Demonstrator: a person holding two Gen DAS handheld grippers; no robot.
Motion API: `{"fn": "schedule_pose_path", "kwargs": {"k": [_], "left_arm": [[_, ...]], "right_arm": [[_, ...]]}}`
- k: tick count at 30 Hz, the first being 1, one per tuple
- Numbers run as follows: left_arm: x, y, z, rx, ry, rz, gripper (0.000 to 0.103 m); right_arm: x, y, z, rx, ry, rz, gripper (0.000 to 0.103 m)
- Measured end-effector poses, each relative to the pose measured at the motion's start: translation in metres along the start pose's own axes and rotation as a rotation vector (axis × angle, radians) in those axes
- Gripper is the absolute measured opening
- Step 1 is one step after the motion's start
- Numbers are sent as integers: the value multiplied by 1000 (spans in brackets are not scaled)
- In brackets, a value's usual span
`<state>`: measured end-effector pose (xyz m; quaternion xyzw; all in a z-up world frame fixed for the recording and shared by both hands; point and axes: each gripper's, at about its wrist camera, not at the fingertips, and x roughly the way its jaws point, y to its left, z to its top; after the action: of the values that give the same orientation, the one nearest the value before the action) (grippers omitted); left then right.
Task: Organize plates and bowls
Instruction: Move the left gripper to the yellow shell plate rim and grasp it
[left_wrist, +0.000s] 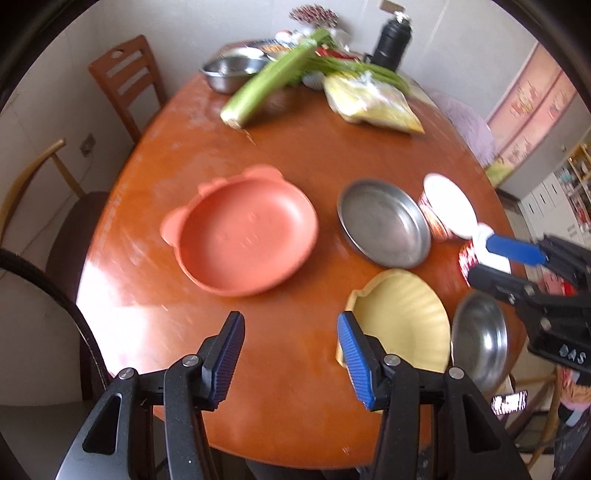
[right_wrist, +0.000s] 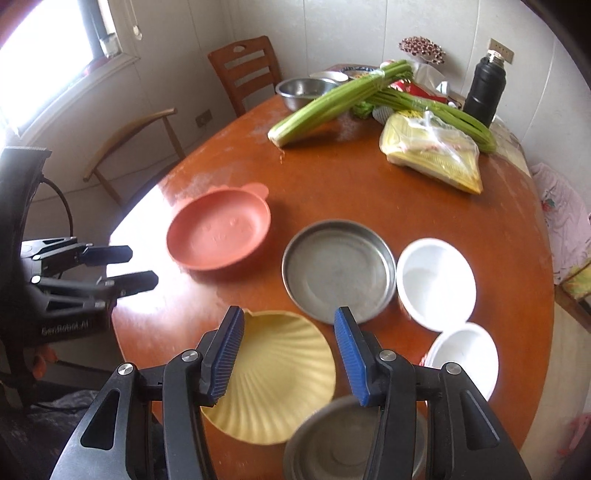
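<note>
Left wrist view: our left gripper (left_wrist: 291, 356) hangs over the near edge of the round wooden table (left_wrist: 303, 147), jaws spread wide, nothing between them. Just beyond, left of centre, sits the pink plate (left_wrist: 245, 234) with small ears on its rim. To its right, the steel plate (left_wrist: 384, 223), and touching that on the right a white bowl (left_wrist: 448, 210) with a red patterned outside. Near right, the yellow shell plate (left_wrist: 402, 321), with a steel bowl (left_wrist: 480, 341) just beside it at the table edge. Our right gripper (left_wrist: 491, 256) comes in from the right; its jaws look parted, but we cannot tell whether they touch the second white bowl (left_wrist: 467, 258) below them. Far end: celery (left_wrist: 273, 79), a bagged yellow packet (left_wrist: 373, 103), a black flask (left_wrist: 391, 44).

Right wrist view: right gripper (right_wrist: 288, 356) wide open and empty, above the yellow shell plate (right_wrist: 277, 373) and the steel bowl (right_wrist: 332, 443) at the near edge. Steel plate (right_wrist: 338, 271) ahead, white bowl (right_wrist: 436, 282) just right of it, second white bowl (right_wrist: 465, 354) nearer. Pink plate (right_wrist: 218, 232) to the left. Left gripper (right_wrist: 136, 267) at far left, open, off the table edge (right_wrist: 406, 195)
</note>
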<state>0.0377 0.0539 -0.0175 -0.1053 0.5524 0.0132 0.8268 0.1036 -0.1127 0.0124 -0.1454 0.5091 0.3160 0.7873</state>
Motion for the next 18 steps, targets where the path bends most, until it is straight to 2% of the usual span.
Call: {"fn": "schedule_pose_path", "kwargs": {"k": [7, 18], "left_arm": [[23, -22, -25, 17, 86, -59, 52], [72, -33, -40, -21, 208, -81, 52]], "right_arm": [[17, -8, -18, 13, 59, -6, 53], [62, -22, -30, -14, 160, -10, 53]]}}
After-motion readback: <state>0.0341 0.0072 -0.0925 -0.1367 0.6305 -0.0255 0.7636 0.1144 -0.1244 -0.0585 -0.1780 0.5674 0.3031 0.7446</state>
